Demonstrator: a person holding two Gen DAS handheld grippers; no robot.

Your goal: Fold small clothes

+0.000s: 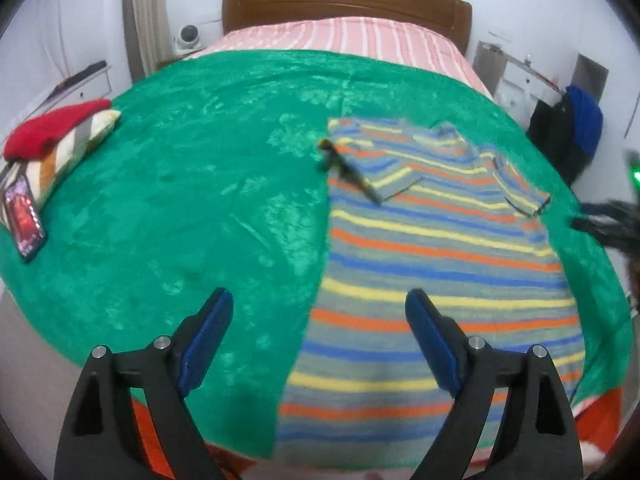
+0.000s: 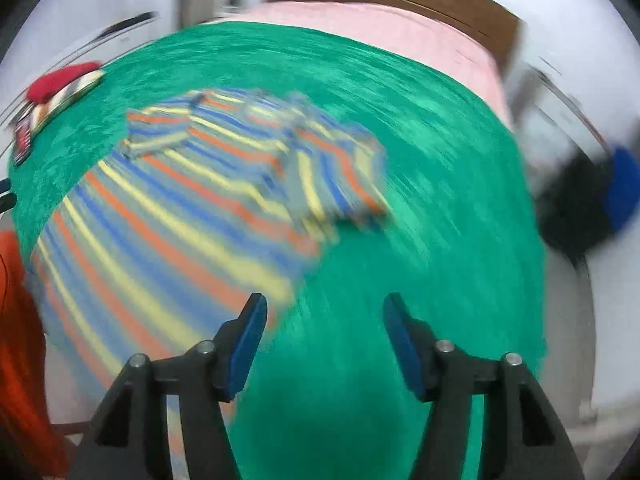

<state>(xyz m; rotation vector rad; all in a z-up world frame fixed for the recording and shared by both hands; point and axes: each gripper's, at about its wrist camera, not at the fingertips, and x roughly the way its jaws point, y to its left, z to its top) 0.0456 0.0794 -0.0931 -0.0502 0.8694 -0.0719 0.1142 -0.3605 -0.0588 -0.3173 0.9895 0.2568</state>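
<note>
Left wrist view: the left gripper point(image 1: 319, 308) hangs above the bed with its jaws spread wide and nothing between them. Its left blue pad point(image 1: 206, 340) is over the green blanket point(image 1: 180, 184); its right pad is over the striped shirt point(image 1: 440, 248). The shirt lies flat on the right half of the blanket, both short sleeves folded inward across the chest. A striped cushion point(image 1: 76, 144) with a red cloth point(image 1: 48, 128) on top sits at the blanket's far left edge, and a phone point(image 1: 24, 216) lies just beside it. A wooden headboard point(image 1: 344, 4) stands beyond pink striped bedding point(image 1: 360, 36).

Right wrist view (motion-blurred): the right gripper point(image 2: 325, 308) has its jaws apart and empty, over bare blanket just right of the shirt's lower edge. The shirt fills the left of this view.
</note>
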